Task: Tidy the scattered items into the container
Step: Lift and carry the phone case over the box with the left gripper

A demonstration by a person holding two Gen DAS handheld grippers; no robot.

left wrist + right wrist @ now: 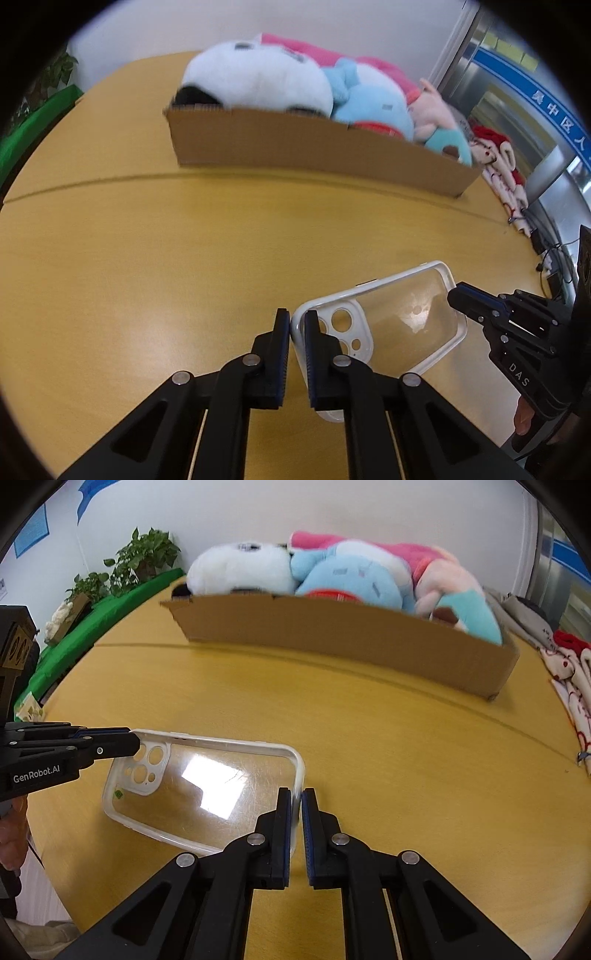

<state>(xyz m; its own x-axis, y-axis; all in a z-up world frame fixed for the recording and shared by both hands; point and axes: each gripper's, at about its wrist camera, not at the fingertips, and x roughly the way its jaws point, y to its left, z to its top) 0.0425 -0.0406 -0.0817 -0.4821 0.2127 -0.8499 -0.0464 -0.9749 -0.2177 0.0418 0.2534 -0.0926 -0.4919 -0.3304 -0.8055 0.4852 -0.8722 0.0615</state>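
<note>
A clear phone case (402,314) with a white rim hangs tilted a little above the yellow table (129,258), held at both ends. My left gripper (295,319) is shut on the rim at the camera-hole end. My right gripper (297,799) is shut on the rim at the opposite end of the case (207,786). Each gripper shows in the other's view: the right gripper (458,299) at the right, the left gripper (135,743) at the left. Behind stands the cardboard box (295,147), (332,638), with white, blue and pink plush toys (332,572) piled in it.
Red and white patterned fabric (506,177), (570,679) lies at the table's right edge beside the box. Potted plants (144,554) on a green ledge stand beyond the table's far left edge. Bare tabletop (406,738) lies between the case and the box.
</note>
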